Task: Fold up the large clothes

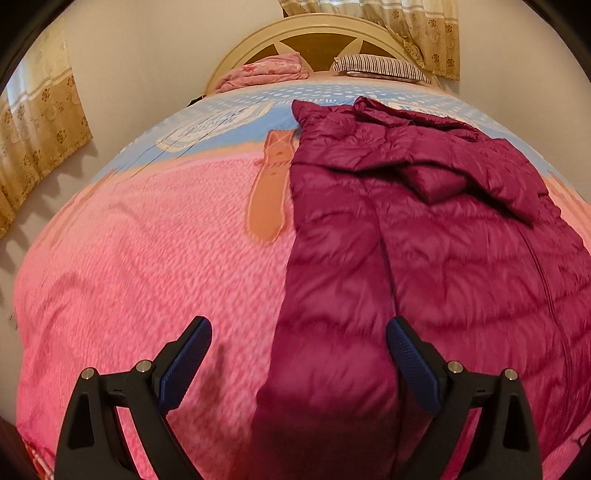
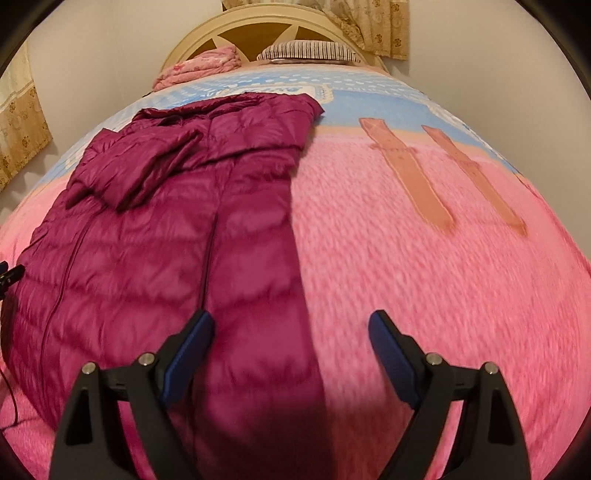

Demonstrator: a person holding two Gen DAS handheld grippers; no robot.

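Note:
A magenta quilted down coat [image 1: 424, 229] lies flat and lengthwise on the pink bed cover [image 1: 147, 258], both sleeves folded in over its front. It also shows in the right wrist view [image 2: 166, 229]. My left gripper [image 1: 299, 332] is open and empty, hovering over the coat's left side near its hem. My right gripper [image 2: 291, 325] is open and empty, hovering over the coat's right side near the hem. The other gripper's tip [image 2: 11, 277] shows at the far left of the right wrist view.
A folded pink blanket [image 1: 262, 70] and a striped pillow [image 1: 380, 66] lie by the cream headboard [image 1: 314, 33]. Beige curtains [image 1: 37, 122] hang left and at the upper right. A thin dark cable [image 2: 7, 387] trails over the cover at left.

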